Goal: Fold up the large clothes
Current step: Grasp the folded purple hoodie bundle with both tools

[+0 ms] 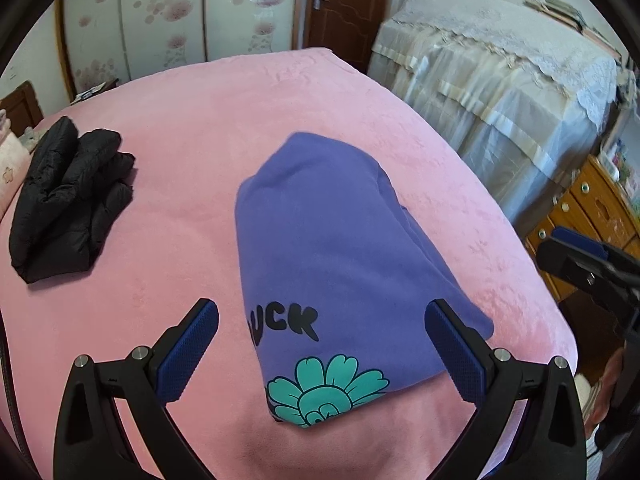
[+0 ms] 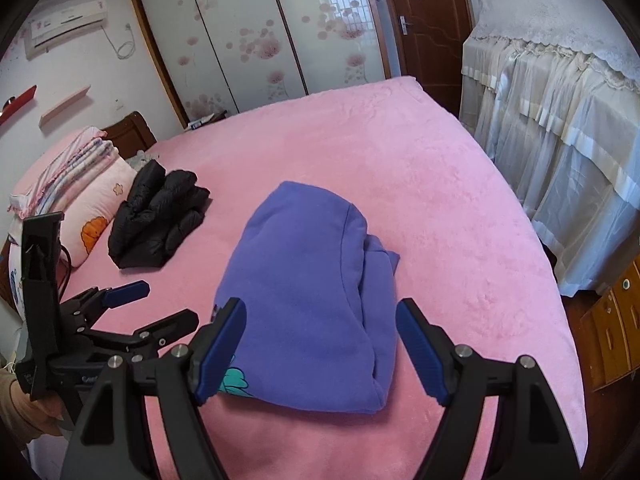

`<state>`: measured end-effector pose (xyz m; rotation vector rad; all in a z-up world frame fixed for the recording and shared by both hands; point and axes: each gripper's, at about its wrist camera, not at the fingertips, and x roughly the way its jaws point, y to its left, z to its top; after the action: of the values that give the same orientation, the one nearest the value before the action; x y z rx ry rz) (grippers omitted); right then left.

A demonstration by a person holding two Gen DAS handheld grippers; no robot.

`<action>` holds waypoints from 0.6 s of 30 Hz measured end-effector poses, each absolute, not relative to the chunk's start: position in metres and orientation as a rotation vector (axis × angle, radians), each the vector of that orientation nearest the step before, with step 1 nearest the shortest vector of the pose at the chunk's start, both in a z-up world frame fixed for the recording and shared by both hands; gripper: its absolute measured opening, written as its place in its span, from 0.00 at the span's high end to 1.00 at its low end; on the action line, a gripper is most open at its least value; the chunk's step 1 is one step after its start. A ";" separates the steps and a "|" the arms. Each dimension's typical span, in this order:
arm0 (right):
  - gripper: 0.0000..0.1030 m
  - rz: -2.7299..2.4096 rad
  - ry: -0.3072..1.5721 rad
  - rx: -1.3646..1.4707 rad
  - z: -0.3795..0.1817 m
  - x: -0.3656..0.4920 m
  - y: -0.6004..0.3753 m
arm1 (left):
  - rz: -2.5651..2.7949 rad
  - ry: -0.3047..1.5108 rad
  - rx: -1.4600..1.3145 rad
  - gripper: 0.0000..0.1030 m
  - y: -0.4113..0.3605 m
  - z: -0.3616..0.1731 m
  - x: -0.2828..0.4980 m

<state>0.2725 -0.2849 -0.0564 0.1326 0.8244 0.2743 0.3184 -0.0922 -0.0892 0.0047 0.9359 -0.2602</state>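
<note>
Lying folded mid-bed, purple sweatshirt (image 1: 328,248), pink blanket (image 1: 180,128) bare around, both hand-held grippers (image 1: 322,344) (image 2: 322,344) apart, empty

left hand-held gripper (image 1: 322,344) agape; right hand-held gripper (image 2: 322,346) agape

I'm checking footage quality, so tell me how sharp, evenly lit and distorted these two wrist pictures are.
Left wrist view: hoodie and jacket sharp, the door and far edge smeared, black corners, bed bulging from the fisheye. Right wrist view: soft even daylight, faint shadows under the hoodie, wardrobe lines bowed, no glare.
</note>
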 end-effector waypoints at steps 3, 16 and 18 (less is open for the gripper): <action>0.25 0.280 0.872 0.149 -0.070 0.286 -0.288 | -0.282 0.977 0.012 0.01 -0.095 -0.104 0.324; 0.25 0.320 1.145 0.315 -0.174 0.365 -0.309 | -0.245 1.091 -0.084 0.01 -0.066 -0.174 0.389; 0.25 0.324 1.168 0.307 -0.186 0.372 -0.306 | -0.264 1.109 -0.120 0.01 -0.061 -0.182 0.396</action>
<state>0.3722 -0.3059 -0.1859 0.3066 1.1677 0.3236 0.3964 -0.0615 -0.1823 -0.1197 1.1095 -0.2643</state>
